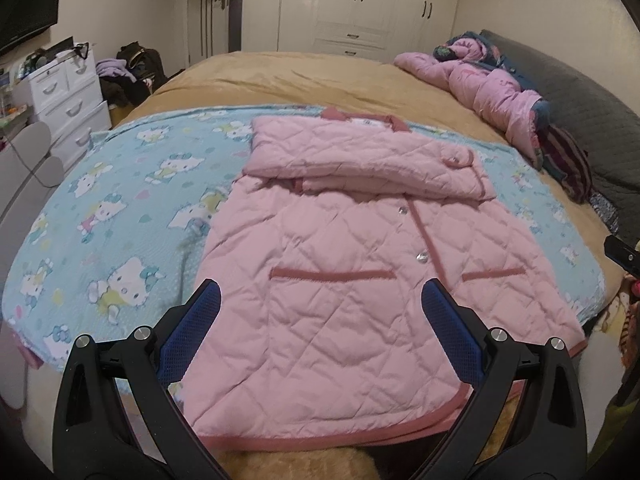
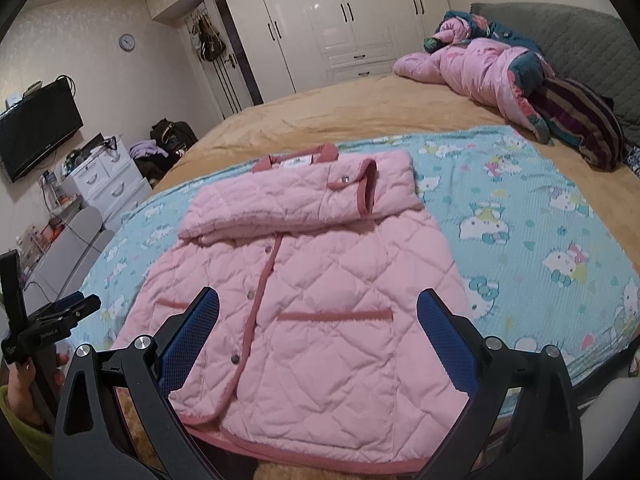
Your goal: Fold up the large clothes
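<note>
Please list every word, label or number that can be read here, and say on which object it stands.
None can be read.
Neck label of the pink jacket: too small.
Lettering on the left gripper: blurred.
Wall clock: numbers too small.

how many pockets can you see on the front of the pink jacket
2: one pocket on the panel nearer the right gripper, the other pocket across the button placket. The folded sleeves may hide more higher up.

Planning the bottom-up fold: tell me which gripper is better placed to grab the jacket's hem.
Likely either. Left gripper and right gripper both hang open, empty, just above the pink jacket near its hem; a two-corner grab looks best.
</note>
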`<state>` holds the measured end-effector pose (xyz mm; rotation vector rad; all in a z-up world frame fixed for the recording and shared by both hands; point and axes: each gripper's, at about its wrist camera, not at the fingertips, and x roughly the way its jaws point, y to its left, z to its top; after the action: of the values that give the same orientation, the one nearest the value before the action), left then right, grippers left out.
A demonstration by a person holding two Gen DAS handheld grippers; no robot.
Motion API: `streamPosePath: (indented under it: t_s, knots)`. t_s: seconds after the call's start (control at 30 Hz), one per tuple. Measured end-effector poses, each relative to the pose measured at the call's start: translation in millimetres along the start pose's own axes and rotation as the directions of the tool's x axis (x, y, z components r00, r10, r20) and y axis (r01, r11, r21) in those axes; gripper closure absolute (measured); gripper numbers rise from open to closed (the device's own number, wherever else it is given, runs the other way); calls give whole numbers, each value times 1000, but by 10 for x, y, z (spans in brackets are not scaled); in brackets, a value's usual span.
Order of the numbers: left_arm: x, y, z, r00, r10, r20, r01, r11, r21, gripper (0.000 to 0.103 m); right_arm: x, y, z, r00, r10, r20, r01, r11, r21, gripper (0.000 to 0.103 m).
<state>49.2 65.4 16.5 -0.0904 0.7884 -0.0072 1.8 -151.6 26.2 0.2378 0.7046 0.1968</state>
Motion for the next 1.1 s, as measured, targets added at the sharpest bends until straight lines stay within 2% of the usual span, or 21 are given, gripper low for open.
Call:
streamPosePath:
  t_s: [0.33, 0.77, 0.93, 1.1]
  knots:
    - [164, 257, -275, 996, 57, -74, -58, 998, -14, 9, 75, -294, -320, 997, -30, -72, 31, 999, 18, 4]
    - [324, 782, -600, 975, 147, -167, -160, 985, -65, 9, 246, -697, -762, 980, -81, -184, 91, 995, 47, 4]
    - [358, 890, -681, 968, 163, -190, -179, 981, -68, 9, 277, -786, -838, 974, -89, -206, 102, 993, 53, 4]
    - [438, 942, -797, 963, 150, -226, -170, 983, -73, 9, 351, -885, -958, 967, -80, -244, 102, 992, 78, 4]
